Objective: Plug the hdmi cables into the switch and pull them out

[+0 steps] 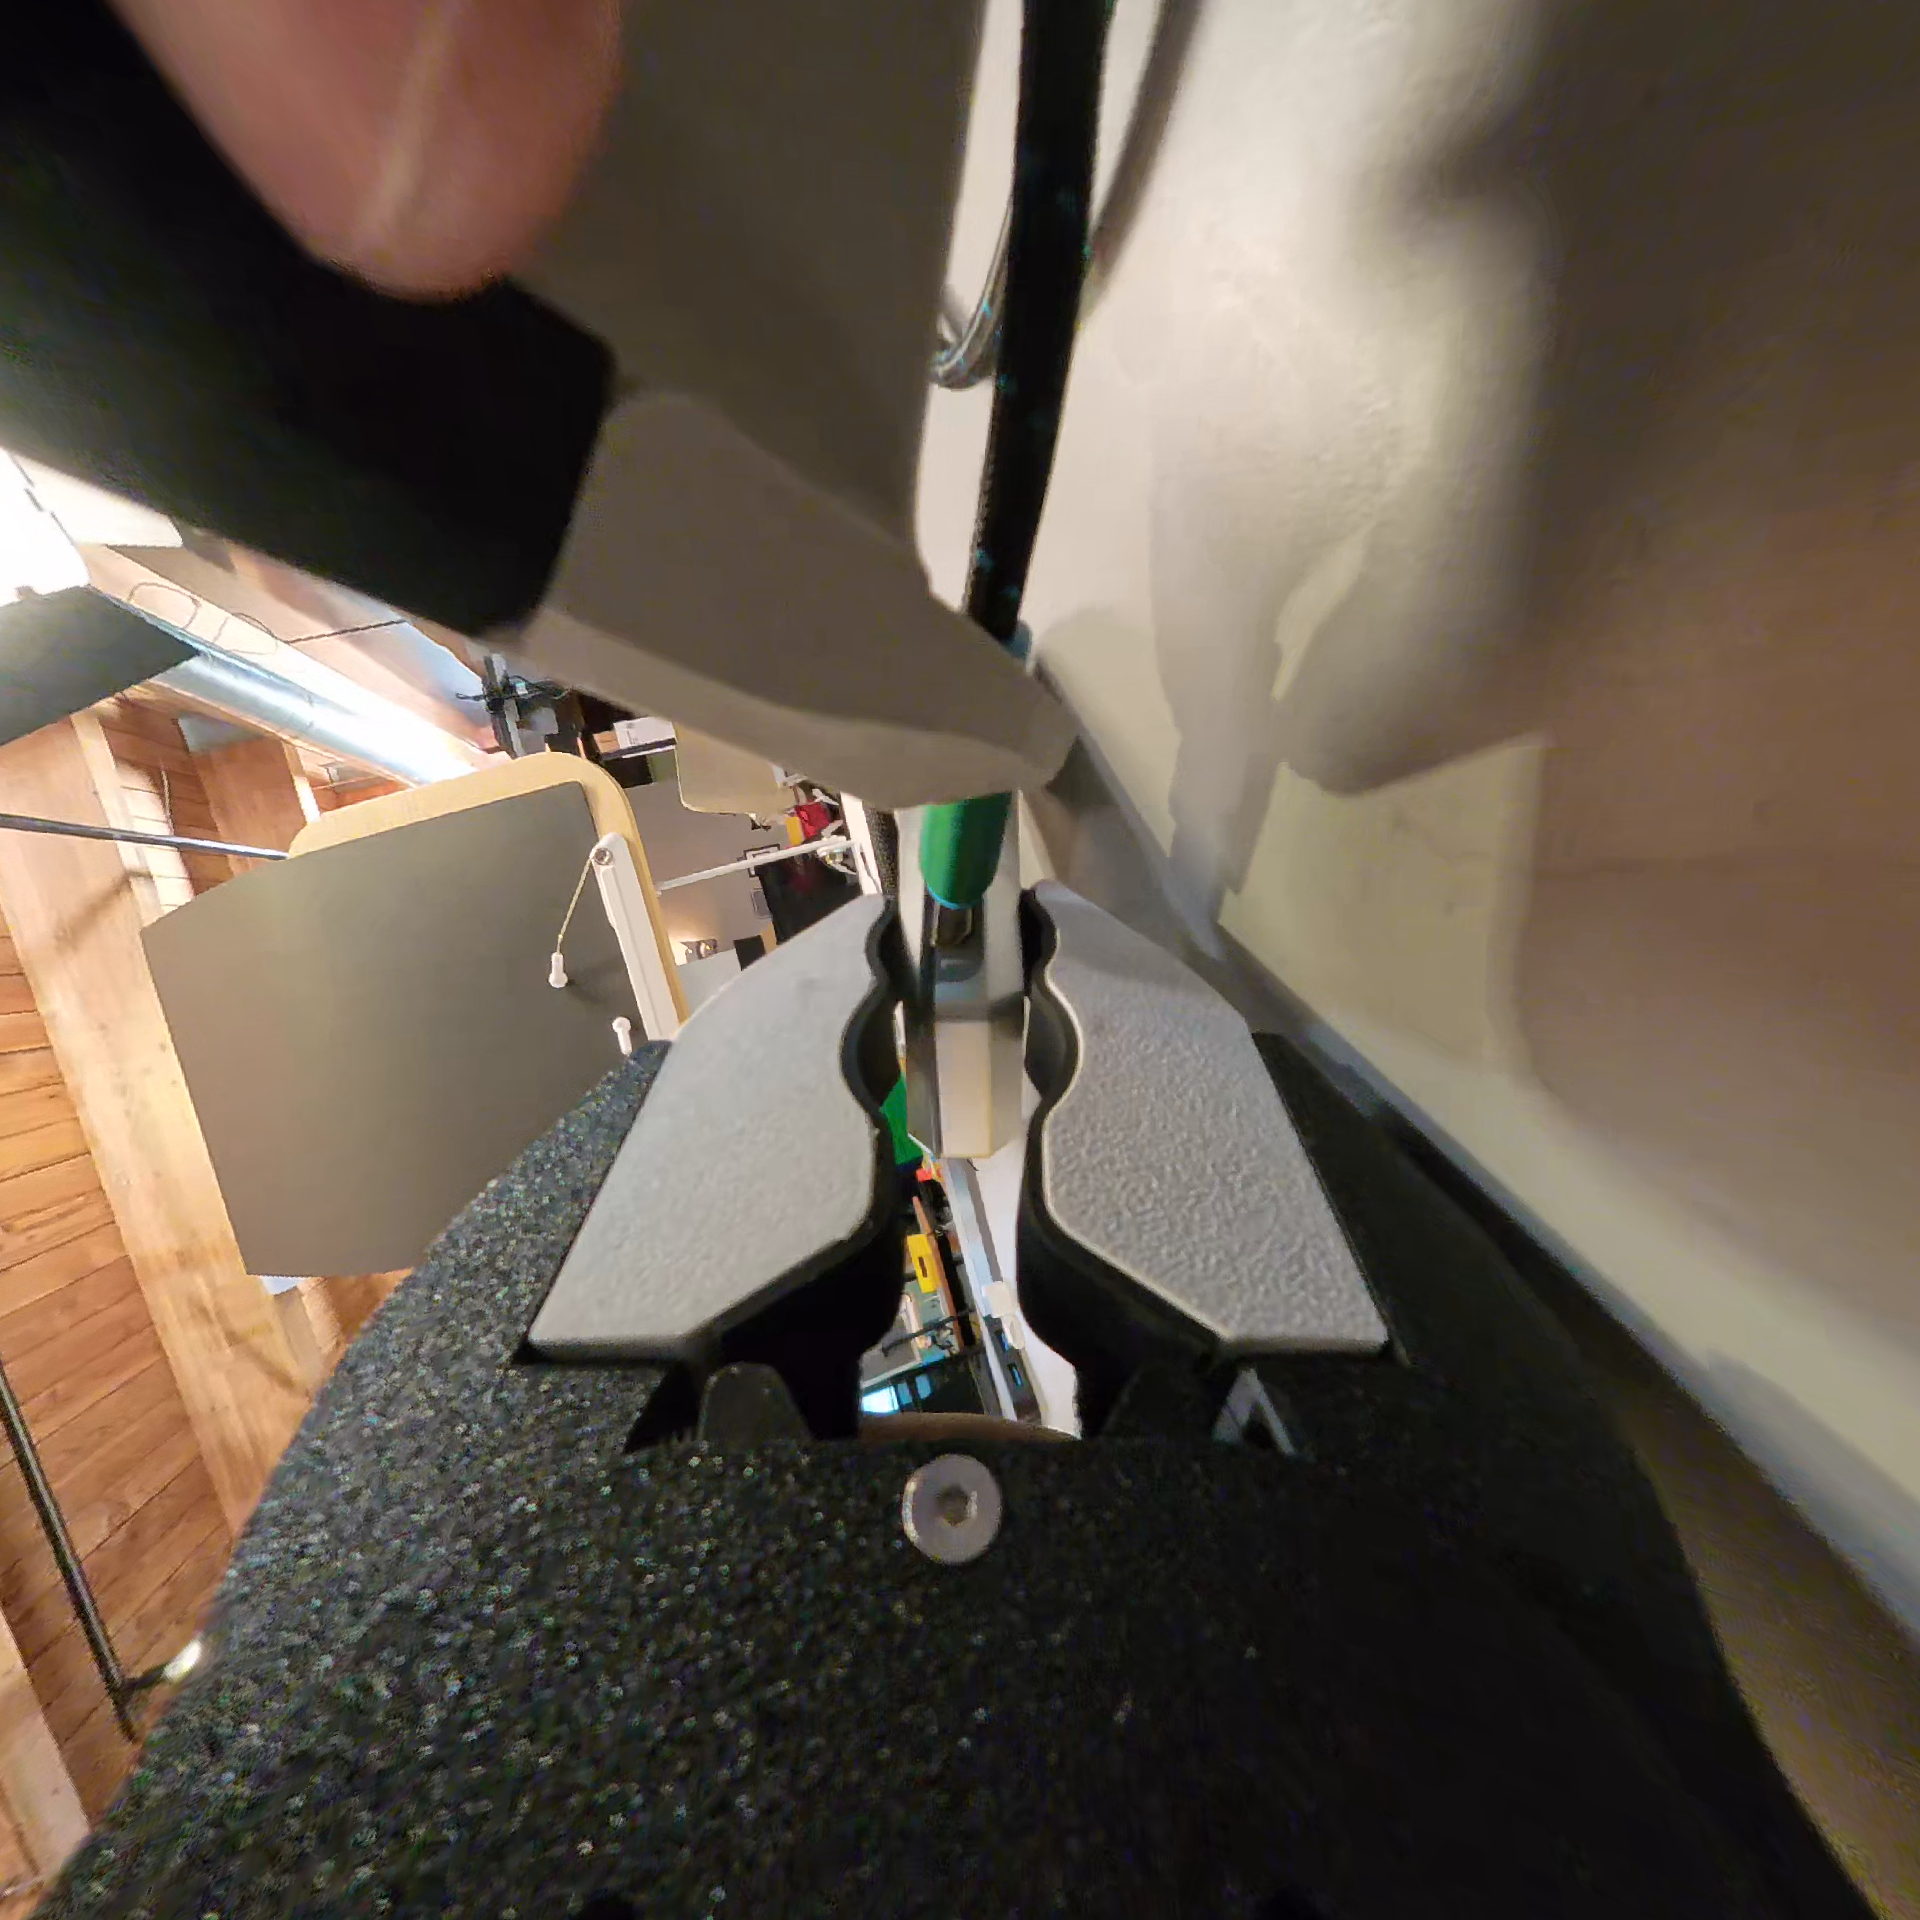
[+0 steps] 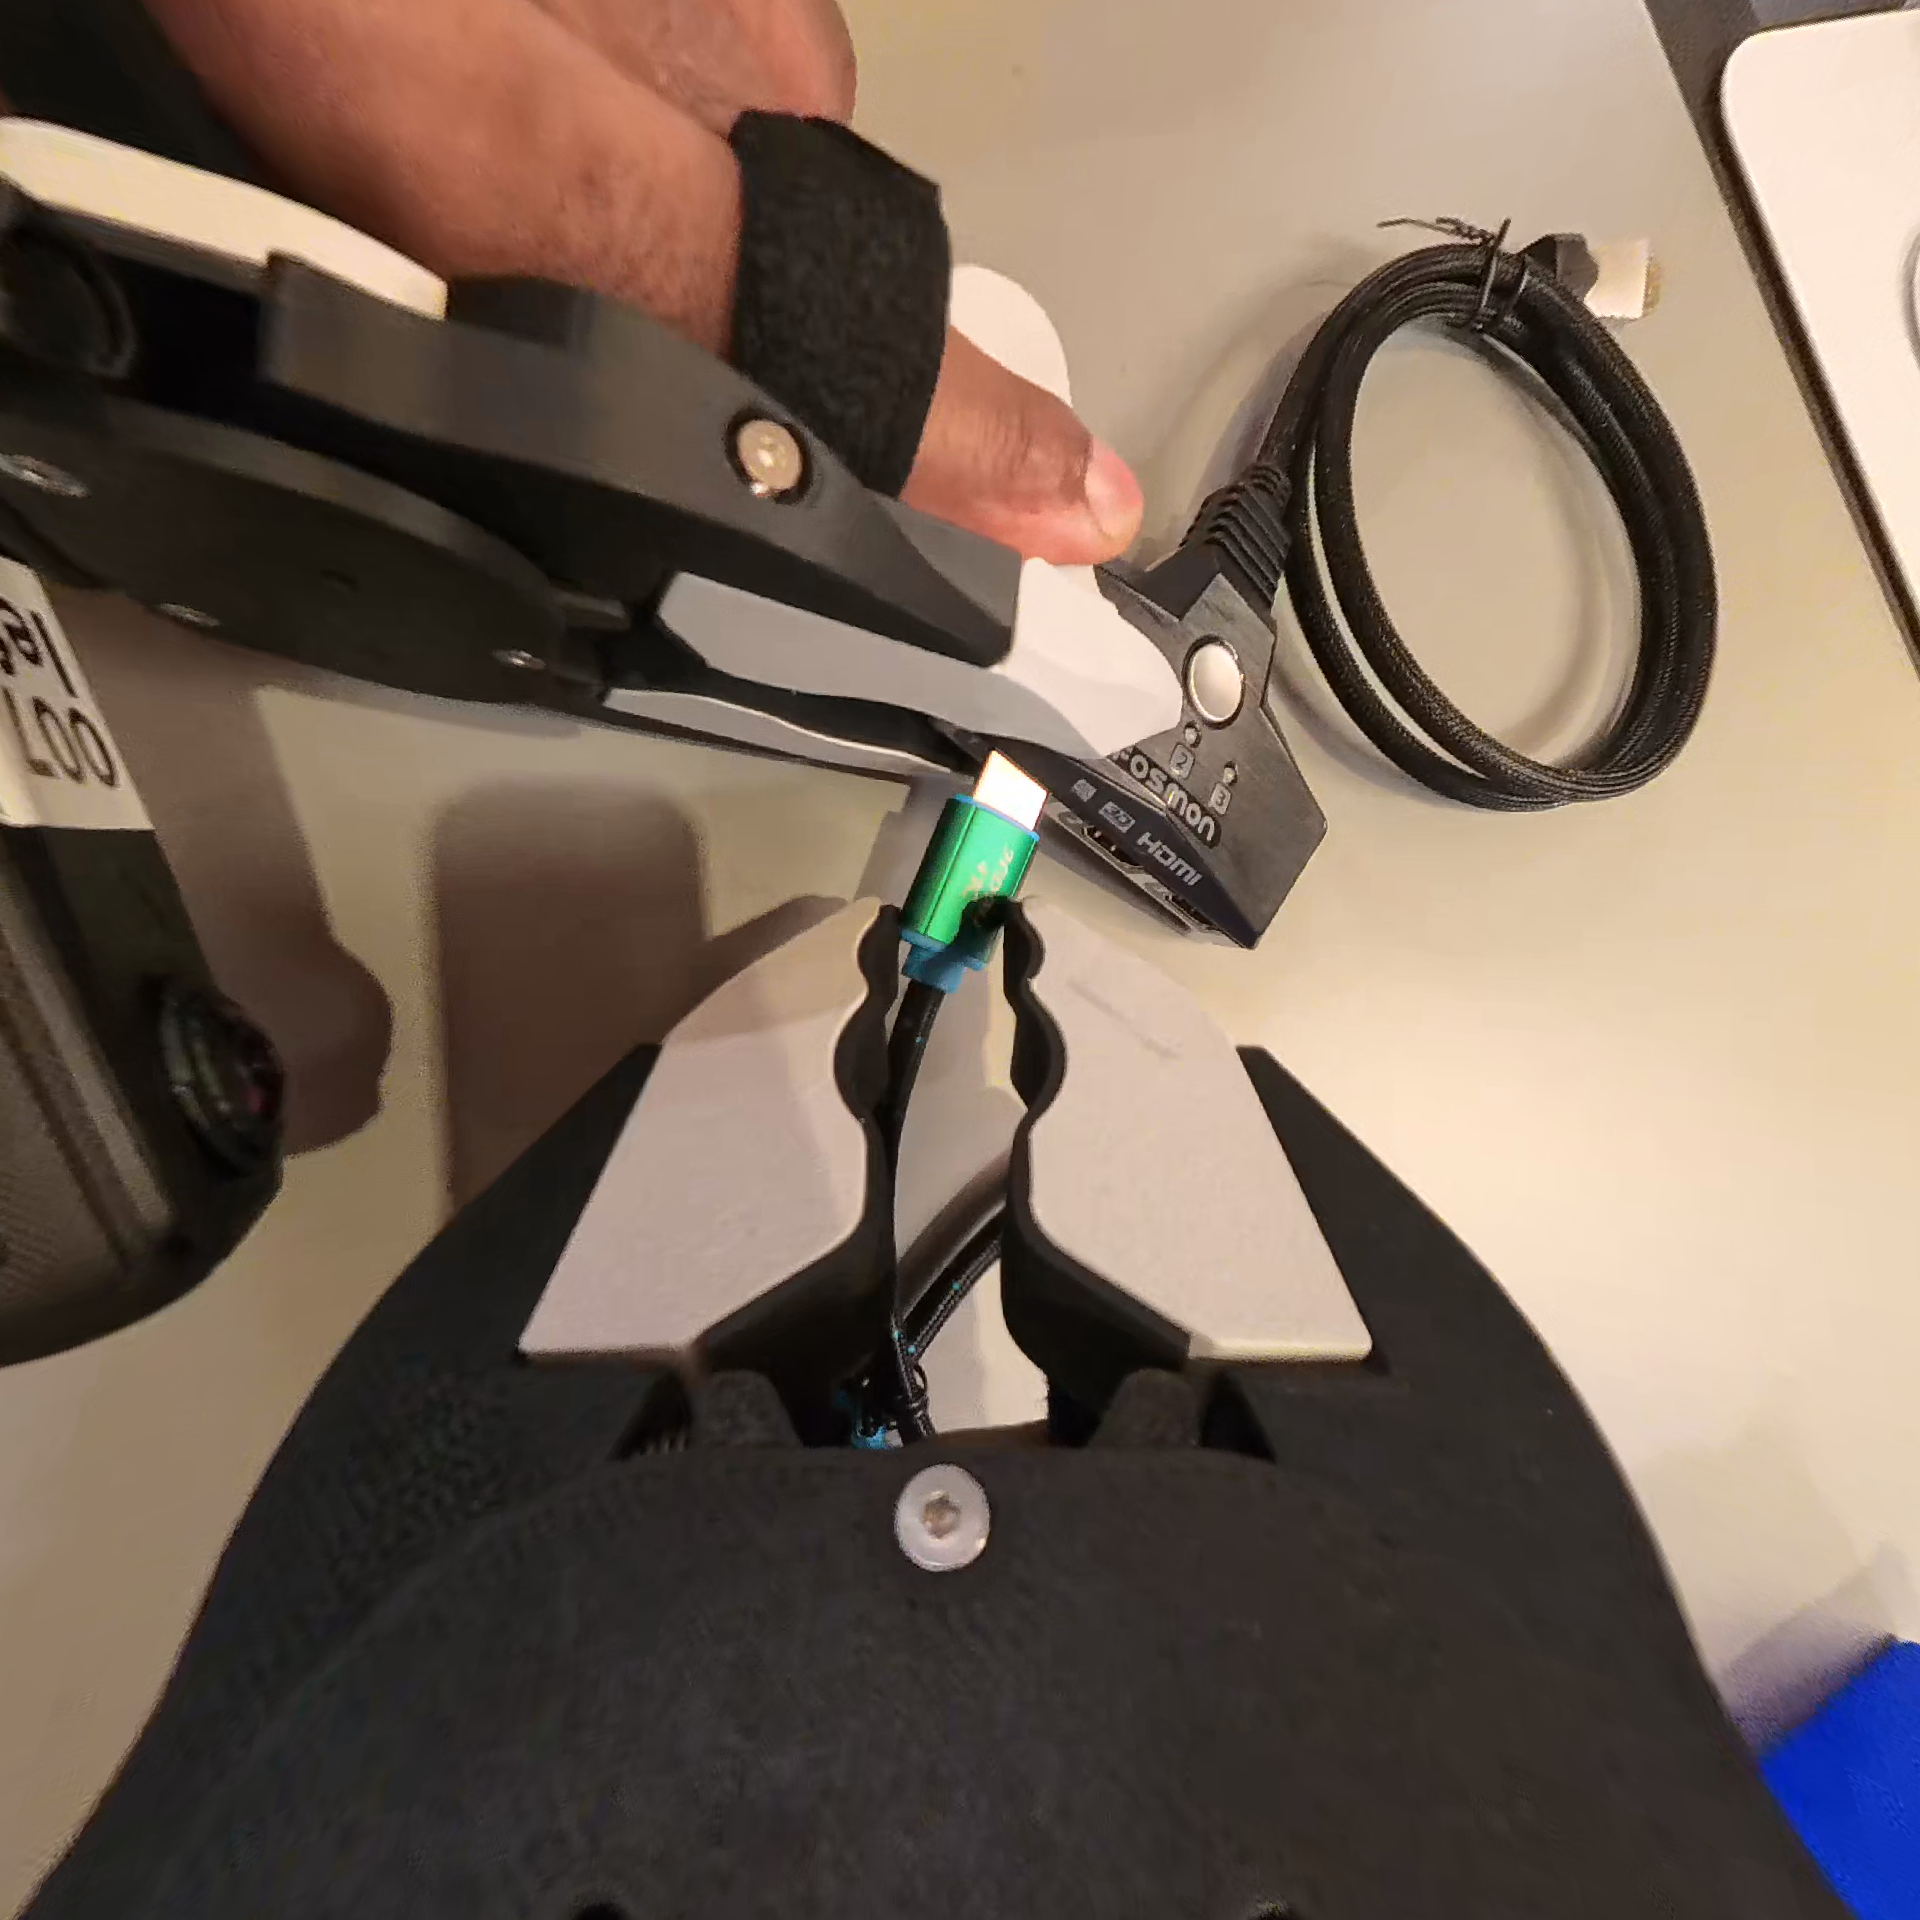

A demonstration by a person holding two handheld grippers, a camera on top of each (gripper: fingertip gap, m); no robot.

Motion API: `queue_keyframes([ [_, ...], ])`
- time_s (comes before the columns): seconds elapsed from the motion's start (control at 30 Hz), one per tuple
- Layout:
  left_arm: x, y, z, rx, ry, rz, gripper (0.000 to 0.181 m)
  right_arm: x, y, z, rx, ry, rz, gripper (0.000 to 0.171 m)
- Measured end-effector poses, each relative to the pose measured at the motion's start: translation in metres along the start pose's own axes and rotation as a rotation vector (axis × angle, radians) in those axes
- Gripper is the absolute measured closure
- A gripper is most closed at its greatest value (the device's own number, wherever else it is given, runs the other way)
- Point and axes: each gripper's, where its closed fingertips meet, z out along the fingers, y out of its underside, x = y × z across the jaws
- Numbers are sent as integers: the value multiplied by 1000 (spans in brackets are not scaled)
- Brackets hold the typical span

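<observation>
The right gripper (image 2: 951, 935) pinched the green HDMI plug (image 2: 971, 868) at its fingertips, metal tip just short of the black switch (image 2: 1231, 769). The left gripper (image 1: 956, 997) clamped the switch's edge (image 1: 966, 1060) on the pale tabletop (image 2: 1351, 1143). The switch's own cable lay coiled (image 2: 1507, 540) toward the tabletop's far right edge.

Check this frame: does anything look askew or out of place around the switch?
The green HDMI plug in the right gripper sits tilted, its metal tip beside the switch rather than lined up with a port. The left gripper holds the switch. Nothing looks damaged.
</observation>
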Motion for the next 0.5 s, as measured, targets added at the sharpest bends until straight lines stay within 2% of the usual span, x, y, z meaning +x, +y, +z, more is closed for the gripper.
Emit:
queue_keyframes([
  [0.23, 0, 2, 1, -11, 4, -38, 161, 0, -7, 2, 61, -66, 110, 151],
  [0.27, 0, 1, 0, -6, 6, -52, 161, 1, -10, 1, 83, -72, 149, 153],
  [0.33, 0, -16, -5, 73, 13, -91, 161, 0, -20, -3, 157, -106, 226, 171],
  [0.4, 0, -15, -4, 12, 34, -196, 161, 7, -20, -3, 159, -61, 234, 171],
  [0.5, -1, -16, -1, 1, 31, -189, 161, 6, -17, -5, 138, -49, 182, 170],
])
